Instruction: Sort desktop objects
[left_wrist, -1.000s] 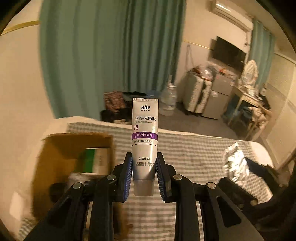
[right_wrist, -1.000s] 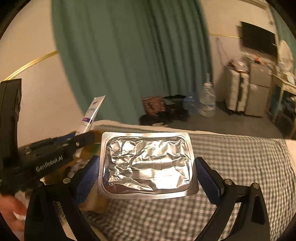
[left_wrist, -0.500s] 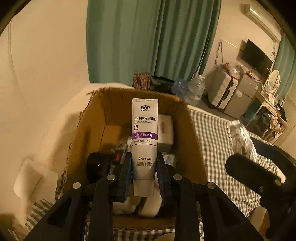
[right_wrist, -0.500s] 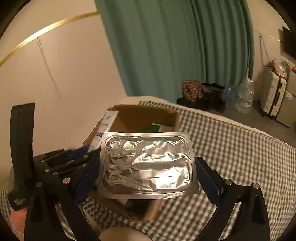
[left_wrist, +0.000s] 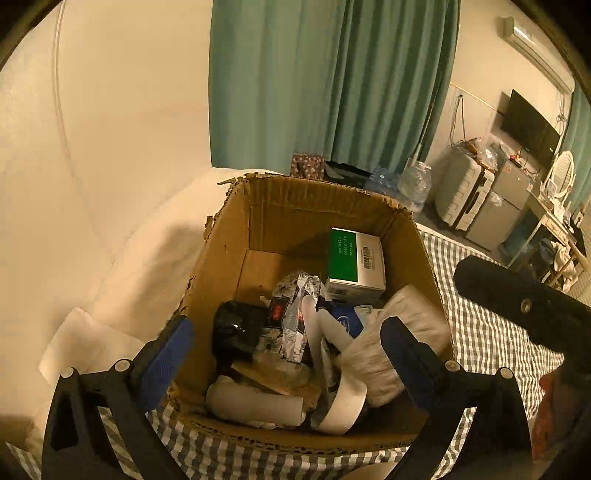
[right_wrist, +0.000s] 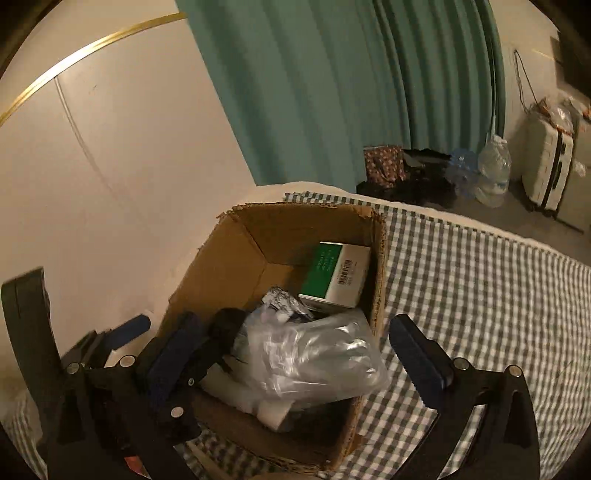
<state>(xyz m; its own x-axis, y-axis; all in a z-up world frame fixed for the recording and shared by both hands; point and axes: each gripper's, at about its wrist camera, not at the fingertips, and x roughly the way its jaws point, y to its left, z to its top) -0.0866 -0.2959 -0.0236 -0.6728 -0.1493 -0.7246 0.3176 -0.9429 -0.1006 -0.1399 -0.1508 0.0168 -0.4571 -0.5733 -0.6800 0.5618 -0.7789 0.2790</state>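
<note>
Both hands have swung over to the cardboard box (left_wrist: 321, 206), and both loads are gone from the jaws: the toothpaste tube that stood clamped in the left gripper (left_wrist: 286, 343) and the foil pack that the right gripper (right_wrist: 295, 347) carried a second ago. The left gripper's jaws have just been opening and now stand wide with nothing between them. A pale tube (left_wrist: 317, 332) lies among the clutter in the box, probably the toothpaste, though its label is turned away. In the right wrist view a shiny, blurred foil pack (right_wrist: 314, 358) sits on top of the pile in the box, below the right gripper's spread jaws, and the pads do not touch it.

Working across the box from its left wall: a black lump (left_wrist: 236, 328), crumpled foil (left_wrist: 295, 295), the pale tube, then a green and white carton (left_wrist: 354, 262) against the far right corner. The box stands on a checked cloth (right_wrist: 480, 280), which spreads away from its right side.

Judged from this, the step in hand is the drop into the box, just finished for both hands. The next move calls for lifting both grippers clear of the box rim without snagging the cardboard, then turning back toward the cloth right of the box to look for anything left unsorted.
</note>
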